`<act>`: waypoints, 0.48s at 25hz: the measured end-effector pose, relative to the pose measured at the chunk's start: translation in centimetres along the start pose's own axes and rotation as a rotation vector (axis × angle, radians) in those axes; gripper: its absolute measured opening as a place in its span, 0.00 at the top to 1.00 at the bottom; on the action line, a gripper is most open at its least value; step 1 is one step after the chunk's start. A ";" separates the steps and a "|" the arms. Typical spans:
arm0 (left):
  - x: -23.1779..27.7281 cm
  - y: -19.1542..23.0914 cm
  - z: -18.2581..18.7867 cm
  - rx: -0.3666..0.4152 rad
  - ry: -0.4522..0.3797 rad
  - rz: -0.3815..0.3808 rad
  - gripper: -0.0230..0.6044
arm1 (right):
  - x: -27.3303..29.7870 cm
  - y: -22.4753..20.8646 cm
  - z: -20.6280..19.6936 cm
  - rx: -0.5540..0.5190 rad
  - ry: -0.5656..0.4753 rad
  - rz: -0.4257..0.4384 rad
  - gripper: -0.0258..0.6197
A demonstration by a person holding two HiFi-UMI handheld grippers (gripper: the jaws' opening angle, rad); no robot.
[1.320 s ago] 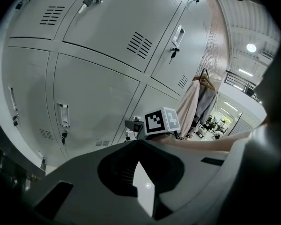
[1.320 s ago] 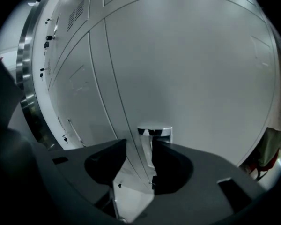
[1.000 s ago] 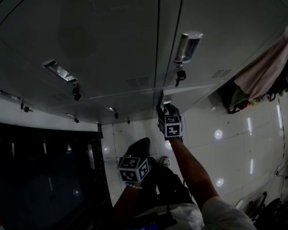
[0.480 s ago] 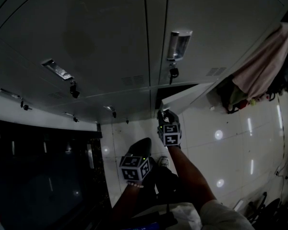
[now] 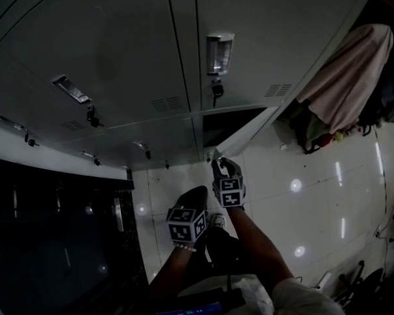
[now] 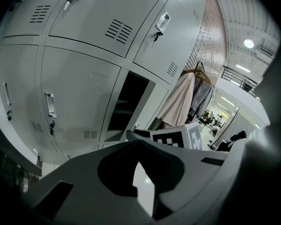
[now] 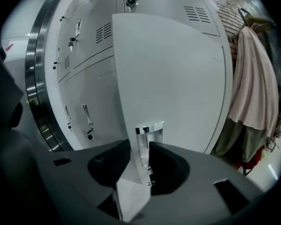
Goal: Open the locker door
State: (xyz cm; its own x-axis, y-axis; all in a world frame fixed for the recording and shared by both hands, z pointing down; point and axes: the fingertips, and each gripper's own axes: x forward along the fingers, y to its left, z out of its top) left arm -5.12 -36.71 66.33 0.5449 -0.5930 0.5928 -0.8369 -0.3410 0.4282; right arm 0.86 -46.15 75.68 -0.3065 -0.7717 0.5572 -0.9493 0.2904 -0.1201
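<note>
Grey metal lockers (image 5: 118, 58) fill the wall above a glossy tiled floor (image 5: 295, 176) dotted with bright reflections. One low locker door (image 5: 243, 135) stands swung partly out, and its handle side is clear of the frame, so the dark compartment (image 5: 217, 125) behind it shows. To the right of the lockers a pale garment (image 5: 345, 71) hangs over darker clothes. The right tool (image 5: 218, 163) is at the door's free edge with its jaws closed on the chrome handle (image 7: 149, 130); they have just been easing apart a little, with the handle between them. The left tool (image 5: 197, 194) hangs lower, apart from the door, jaws together with nothing in them, and faces the open compartment
</note>
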 end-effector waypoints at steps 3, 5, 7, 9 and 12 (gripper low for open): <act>0.3 -1.1 -0.7 0.004 0.005 -0.006 0.97 | -1.4 -0.3 -1.0 0.002 0.014 0.015 0.74; 0.5 -1.9 -1.1 0.010 0.011 -0.014 0.97 | -2.2 -0.7 -1.6 0.005 0.020 0.014 0.73; 0.7 -2.7 -1.4 0.017 0.016 -0.022 0.97 | -3.1 -1.2 -2.1 0.015 0.026 0.012 0.72; 0.9 -3.3 -1.8 0.029 0.023 -0.026 0.97 | -4.0 -1.5 -2.6 0.029 0.033 0.015 0.73; 1.2 -4.3 -2.3 0.054 0.032 -0.034 0.97 | -5.5 -1.9 -3.4 0.037 0.036 0.026 0.79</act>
State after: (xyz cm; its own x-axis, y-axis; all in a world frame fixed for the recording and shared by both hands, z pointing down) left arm -0.74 -34.30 66.78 0.5737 -0.5570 0.6005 -0.8190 -0.3996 0.4117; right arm 4.55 -40.51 75.63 -0.3290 -0.7432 0.5826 -0.9433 0.2882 -0.1650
